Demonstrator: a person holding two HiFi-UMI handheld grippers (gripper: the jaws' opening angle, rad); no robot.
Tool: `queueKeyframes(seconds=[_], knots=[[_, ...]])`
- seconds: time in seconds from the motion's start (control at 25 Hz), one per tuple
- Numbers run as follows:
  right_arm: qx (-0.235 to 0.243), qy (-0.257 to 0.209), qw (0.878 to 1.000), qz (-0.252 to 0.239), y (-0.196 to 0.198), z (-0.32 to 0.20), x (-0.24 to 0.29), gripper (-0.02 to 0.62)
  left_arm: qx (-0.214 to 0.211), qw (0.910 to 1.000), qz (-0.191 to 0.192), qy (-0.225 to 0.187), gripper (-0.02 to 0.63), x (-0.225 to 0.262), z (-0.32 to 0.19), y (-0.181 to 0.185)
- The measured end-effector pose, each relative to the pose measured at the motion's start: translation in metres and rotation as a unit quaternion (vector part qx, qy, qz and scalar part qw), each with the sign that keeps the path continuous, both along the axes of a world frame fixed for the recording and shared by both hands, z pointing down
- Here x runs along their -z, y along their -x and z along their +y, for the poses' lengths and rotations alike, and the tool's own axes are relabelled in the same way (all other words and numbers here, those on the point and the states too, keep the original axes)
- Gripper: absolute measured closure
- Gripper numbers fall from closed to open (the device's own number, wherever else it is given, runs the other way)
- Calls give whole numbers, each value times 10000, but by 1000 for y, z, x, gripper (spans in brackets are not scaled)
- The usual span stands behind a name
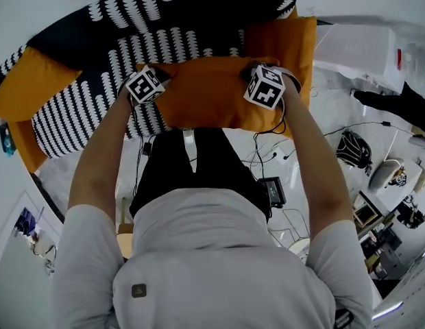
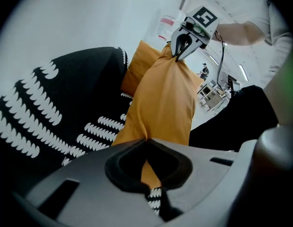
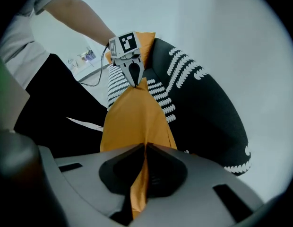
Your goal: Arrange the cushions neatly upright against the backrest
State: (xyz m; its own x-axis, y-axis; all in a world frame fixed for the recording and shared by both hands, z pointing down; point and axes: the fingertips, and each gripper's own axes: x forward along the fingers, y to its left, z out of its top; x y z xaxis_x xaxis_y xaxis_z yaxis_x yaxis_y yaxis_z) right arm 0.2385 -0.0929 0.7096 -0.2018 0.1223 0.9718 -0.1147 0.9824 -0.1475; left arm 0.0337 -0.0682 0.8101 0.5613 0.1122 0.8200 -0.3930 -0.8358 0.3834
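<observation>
An orange cushion (image 1: 205, 91) hangs stretched between my two grippers above a black seat with white markings (image 1: 130, 26). My left gripper (image 1: 158, 82) is shut on the cushion's left corner, and my right gripper (image 1: 252, 75) is shut on its right corner. In the left gripper view the fabric (image 2: 165, 98) runs from my pinched jaws up to the right gripper (image 2: 178, 56). The right gripper view has the cushion (image 3: 134, 122) between the closed jaws, with the left gripper (image 3: 134, 82) at its far end. Two more orange cushions lie at the seat's left end (image 1: 27, 84) and right end (image 1: 291, 40).
A white box (image 1: 356, 46) stands right of the seat. Cables and a dark bundle (image 1: 353, 149) lie on the white floor to the right. A white wall runs behind the seat (image 3: 203, 103). The person's black trousers (image 1: 192, 163) are just below the cushion.
</observation>
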Motion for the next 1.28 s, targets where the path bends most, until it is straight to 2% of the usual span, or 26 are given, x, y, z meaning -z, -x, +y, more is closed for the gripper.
queueKeyframes(seconds=[0.16,0.56,1.08,1.28], knots=[[-28,-82,10000,3,-1,12,17,564,-130,9999,-18,-85,591,16,13,1],[-48,-552,9985,-48,23,12,59,565,-52,9990,53,-448,592,60,5,27],[-194,-958,9951,-128,60,7,102,565,-16,9960,-30,-896,592,118,-9,71],[-127,-1089,9936,-273,82,5,118,565,66,9940,-207,-1073,592,142,-16,97]])
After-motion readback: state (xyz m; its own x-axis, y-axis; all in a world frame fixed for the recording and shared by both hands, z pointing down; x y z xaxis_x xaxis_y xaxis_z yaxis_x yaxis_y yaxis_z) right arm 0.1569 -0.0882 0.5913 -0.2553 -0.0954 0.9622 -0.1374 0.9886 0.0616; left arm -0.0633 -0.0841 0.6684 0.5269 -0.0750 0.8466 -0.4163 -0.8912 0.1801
